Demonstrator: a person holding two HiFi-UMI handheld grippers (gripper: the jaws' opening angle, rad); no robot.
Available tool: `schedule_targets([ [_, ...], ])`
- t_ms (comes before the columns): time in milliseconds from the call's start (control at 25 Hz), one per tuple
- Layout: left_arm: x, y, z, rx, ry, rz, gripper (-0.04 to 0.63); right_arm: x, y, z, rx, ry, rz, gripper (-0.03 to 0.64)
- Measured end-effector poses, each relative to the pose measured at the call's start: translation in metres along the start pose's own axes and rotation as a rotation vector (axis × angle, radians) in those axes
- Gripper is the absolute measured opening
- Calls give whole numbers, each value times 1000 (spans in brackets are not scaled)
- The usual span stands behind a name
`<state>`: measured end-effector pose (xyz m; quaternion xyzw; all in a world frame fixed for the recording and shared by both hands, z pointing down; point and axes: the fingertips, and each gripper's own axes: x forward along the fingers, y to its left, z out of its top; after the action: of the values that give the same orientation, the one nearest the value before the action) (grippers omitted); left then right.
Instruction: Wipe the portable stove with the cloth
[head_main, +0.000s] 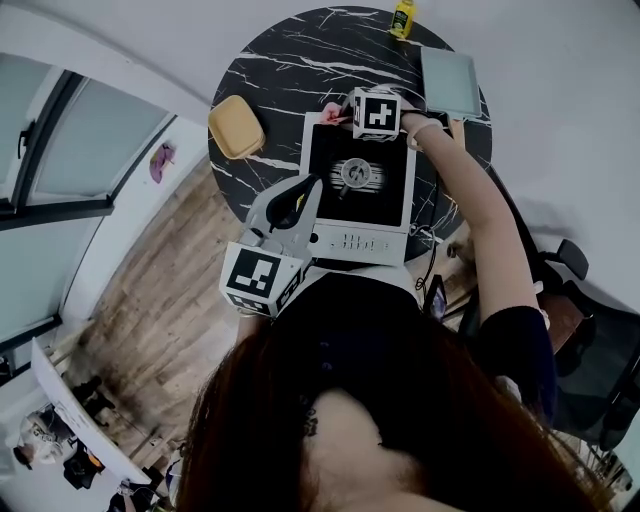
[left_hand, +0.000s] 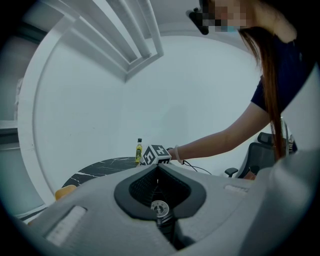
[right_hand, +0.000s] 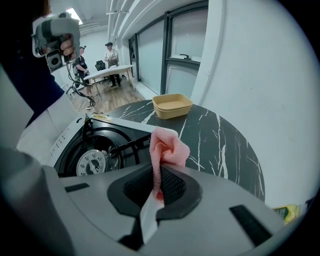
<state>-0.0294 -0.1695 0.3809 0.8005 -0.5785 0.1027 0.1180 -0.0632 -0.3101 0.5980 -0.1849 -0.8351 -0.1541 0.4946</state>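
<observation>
Two grippers clenched: right gripper pinches the cloth over the stove corner; left gripper empty, lifted clear.

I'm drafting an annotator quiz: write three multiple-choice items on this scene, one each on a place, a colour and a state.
1. Where is the yellow tray? A on the table, left of the stove; B right of the stove; C on top of it.
2. What colour is the cloth? A blue; B pink; C green.
3. The right tool is: A open, empty; B shut, empty; C shut on the cloth.
Key: 1 A, the head view shows it left of the stove. 2 B, it is plainly pink. 3 C, its jaws pinch the cloth.
</observation>
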Motion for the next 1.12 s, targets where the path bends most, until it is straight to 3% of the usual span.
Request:
schedule_targets([
  [1120, 9, -18, 3, 32, 4, -67, 12, -25, 11, -47, 83, 49, 33, 25],
])
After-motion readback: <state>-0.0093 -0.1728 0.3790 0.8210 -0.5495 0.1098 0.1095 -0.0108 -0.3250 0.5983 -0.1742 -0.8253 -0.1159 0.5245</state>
